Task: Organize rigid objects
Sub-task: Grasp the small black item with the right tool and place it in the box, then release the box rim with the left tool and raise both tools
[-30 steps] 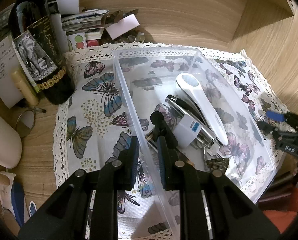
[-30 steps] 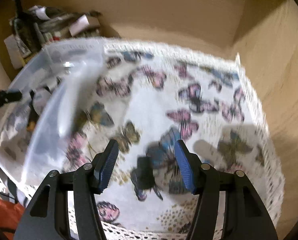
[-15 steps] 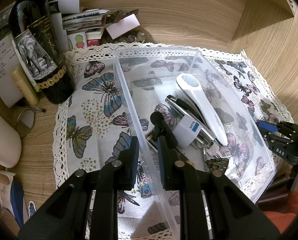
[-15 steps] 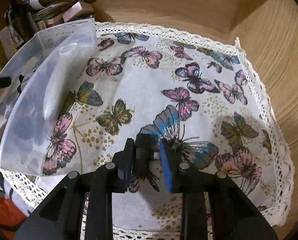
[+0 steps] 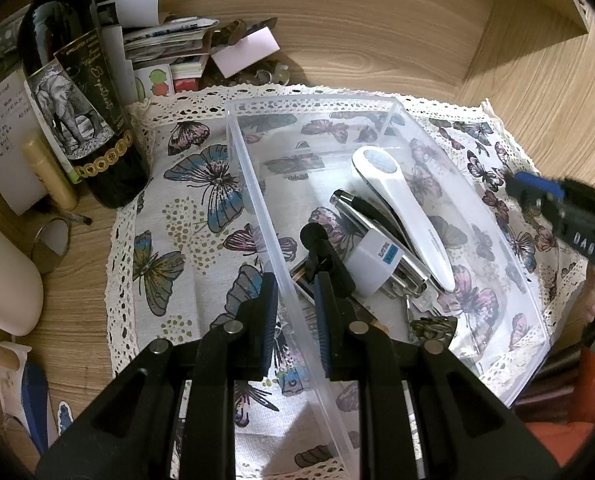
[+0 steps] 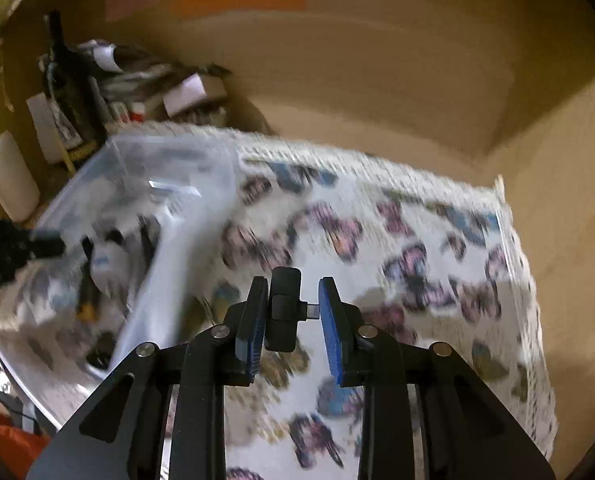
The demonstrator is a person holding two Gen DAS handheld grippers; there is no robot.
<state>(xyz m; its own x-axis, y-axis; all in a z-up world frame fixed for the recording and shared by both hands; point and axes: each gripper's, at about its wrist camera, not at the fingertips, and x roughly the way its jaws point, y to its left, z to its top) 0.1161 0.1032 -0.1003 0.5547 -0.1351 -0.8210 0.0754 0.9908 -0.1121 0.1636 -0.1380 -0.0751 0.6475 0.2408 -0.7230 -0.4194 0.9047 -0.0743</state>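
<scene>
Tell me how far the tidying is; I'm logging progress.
Done: a white tool, pen and charger lie in the bin, which the left gripper grips. In hand: the right gripper holds a black gadget. Left: binning it.

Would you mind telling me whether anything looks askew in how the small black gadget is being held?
Yes: the small black gadget sits off-centre in the right gripper, flat against one pad, with only its thin metal plug reaching the other. That looks like a precarious grip.

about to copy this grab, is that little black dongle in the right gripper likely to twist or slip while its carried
Probably rigid and light: the black dongle is small, hard-looking plastic. It may pivot, since the right gripper pinches it plug-to-back, the narrow metal plug meeting one pad.
</scene>
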